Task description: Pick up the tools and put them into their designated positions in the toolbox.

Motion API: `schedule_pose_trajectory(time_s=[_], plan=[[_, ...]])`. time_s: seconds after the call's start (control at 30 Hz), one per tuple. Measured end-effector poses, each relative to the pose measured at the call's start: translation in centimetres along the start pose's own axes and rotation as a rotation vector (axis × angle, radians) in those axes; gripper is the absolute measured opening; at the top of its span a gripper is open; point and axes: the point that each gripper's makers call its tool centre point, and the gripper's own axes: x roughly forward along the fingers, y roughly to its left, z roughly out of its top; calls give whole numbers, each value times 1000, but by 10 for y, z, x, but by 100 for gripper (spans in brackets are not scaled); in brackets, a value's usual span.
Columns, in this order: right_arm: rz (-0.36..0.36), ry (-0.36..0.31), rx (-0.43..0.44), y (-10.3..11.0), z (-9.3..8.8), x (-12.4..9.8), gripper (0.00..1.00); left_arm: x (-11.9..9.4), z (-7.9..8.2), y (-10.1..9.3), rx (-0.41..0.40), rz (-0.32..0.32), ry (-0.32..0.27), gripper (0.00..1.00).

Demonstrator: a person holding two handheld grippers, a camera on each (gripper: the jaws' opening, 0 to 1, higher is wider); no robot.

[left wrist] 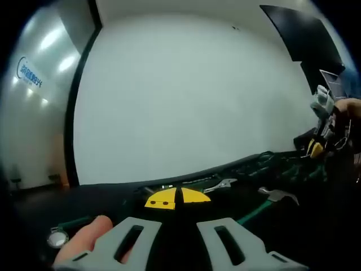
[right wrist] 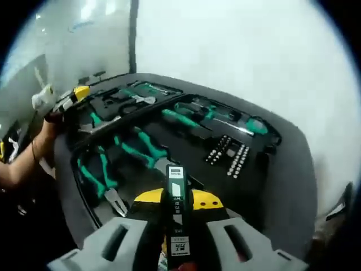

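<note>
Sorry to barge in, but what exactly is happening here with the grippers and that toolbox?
A person is sorting tools into an open black toolbox using two handheld grippers. The right gripper holds a yellow-and-black tool with a label strip between its jaws, just above the box, where green-handled pliers and a bit set already sit. The left gripper is open and holds nothing, low over the dark table, where a hammer lies.

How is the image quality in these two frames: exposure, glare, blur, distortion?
Left gripper view: the white wall is bright while the toolbox and left gripper sit in deep shadow; ceiling lights glare on the glass panel; everything looks soft. Right gripper view: the toolbox is better lit, the green-handled pliers readable, but fisheye bending curves its edges and the wall washes out.
</note>
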Motion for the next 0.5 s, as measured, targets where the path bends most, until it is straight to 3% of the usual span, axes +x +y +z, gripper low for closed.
schedule_pose_trajectory(time_s=[0.1, 0.13, 0.23, 0.33, 0.37, 0.43, 0.5], plan=[[22, -10, -67, -2, 17, 7, 14, -1, 1, -2, -3, 2, -3, 3], [31, -6, -89, 5, 16, 10, 14, -1, 1, -2, -3, 4, -2, 3], [50, -48, -128, 5, 42, 20, 14, 0, 0, 1, -9, 9, 2, 3], [92, -39, -162, 14, 58, 36, 14, 2, 0, 2, -13, 7, 0, 3], [108, -23, -164, 2, 67, 56, 14, 3, -1, 4, -14, 6, 0, 3], [123, 15, -180, 5, 73, 68, 14, 4, -1, 3, -13, 3, 1, 3], [145, 52, -269, 12, 76, 84, 14, 5, -2, 4, -13, 1, 1, 3]])
